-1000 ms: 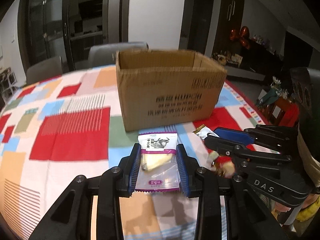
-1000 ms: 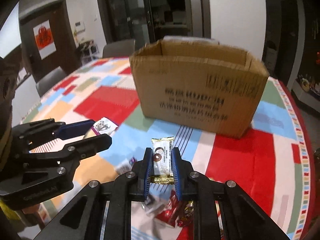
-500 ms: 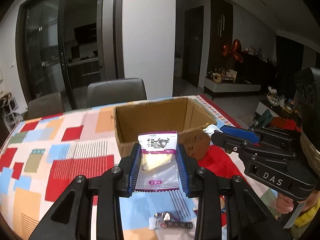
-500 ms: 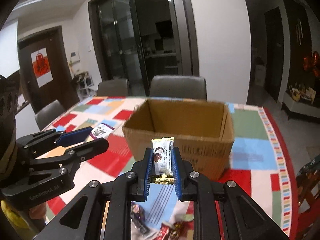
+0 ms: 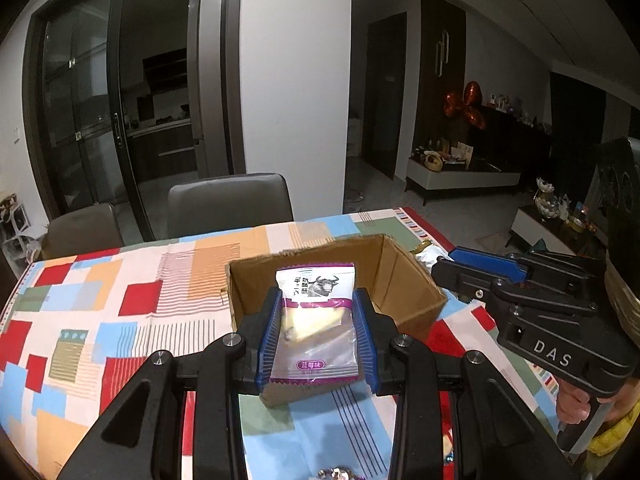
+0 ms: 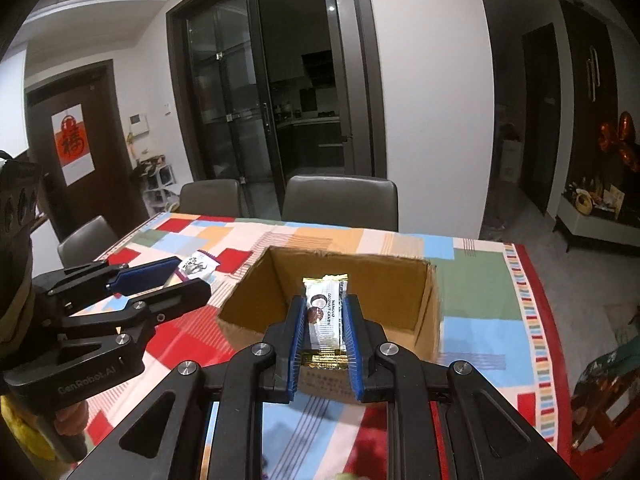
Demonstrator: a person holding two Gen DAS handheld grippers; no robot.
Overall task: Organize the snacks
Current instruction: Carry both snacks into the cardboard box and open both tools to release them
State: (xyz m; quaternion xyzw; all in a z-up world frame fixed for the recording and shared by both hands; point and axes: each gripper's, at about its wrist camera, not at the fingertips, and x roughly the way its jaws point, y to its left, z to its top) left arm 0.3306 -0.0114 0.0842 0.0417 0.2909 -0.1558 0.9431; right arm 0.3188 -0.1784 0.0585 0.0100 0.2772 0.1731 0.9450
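Above the open cardboard box [image 5: 404, 280], left claw [image 5: 316, 336] pinches a purple-and-white, clear-windowed snack pouch [image 5: 316, 316].

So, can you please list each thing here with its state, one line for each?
Left tongs: shut on the purple packet.
Purple packet: held upright, sealed.
Right tongs: shut on the candy bar.
Candy bar: held upright, wrapped.
Cardboard box: open on top, standing on the table.

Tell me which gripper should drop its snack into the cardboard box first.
Probably the right gripper: its coconut candy bar sits centred over the open cardboard box. The left gripper holds its purple-and-white pouch nearer the box's front wall, though the difference is small.
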